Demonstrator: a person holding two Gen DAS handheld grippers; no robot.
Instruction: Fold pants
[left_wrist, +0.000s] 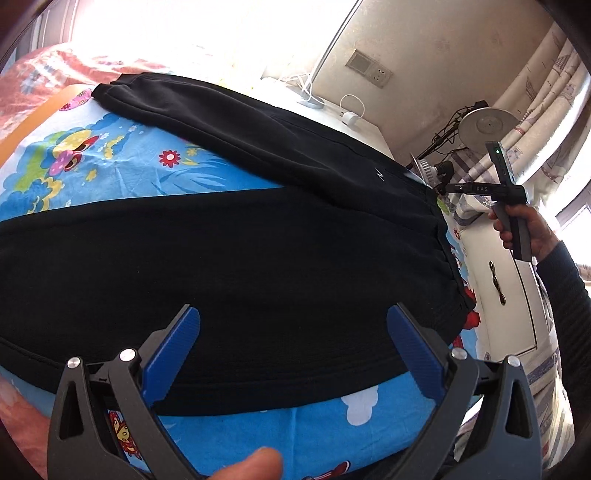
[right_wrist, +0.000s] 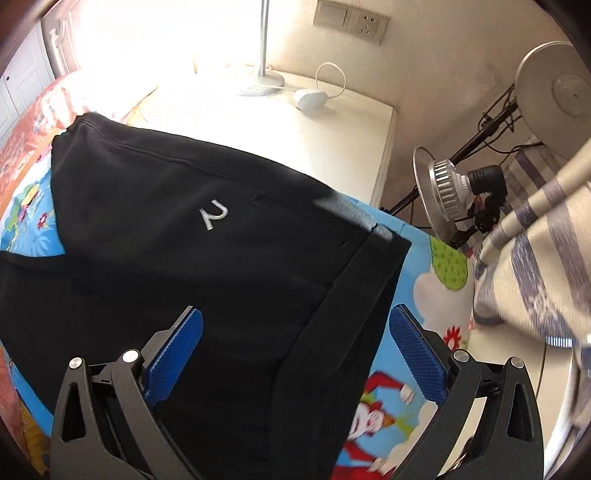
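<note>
Biggest thing here is the bed, covered in a bright blue cartoon sheet (left_wrist: 140, 173) with flowers and clouds. Spread flat across it are the black pants (left_wrist: 236, 258), legs splayed apart in a V, one leg running off toward the far cuff (left_wrist: 107, 90) and the other stretching out to the left of the left wrist view. The waistband (right_wrist: 354, 273) sits on the right side near the bed's edge, and there's a small white logo (right_wrist: 213, 218) stitched on the hip.

Next to the bed stands a white nightstand (right_wrist: 295, 136) with a lamp base (right_wrist: 260, 83) and a white charger (right_wrist: 310, 99) on it.

Left hand-held gripper (left_wrist: 293, 314) is wide open above the near leg, gripping nothing. Right hand-held gripper (right_wrist: 295, 317) is also spread wide, hovering over the waistband area, nothing between its blue pads (right_wrist: 177, 354).
</note>
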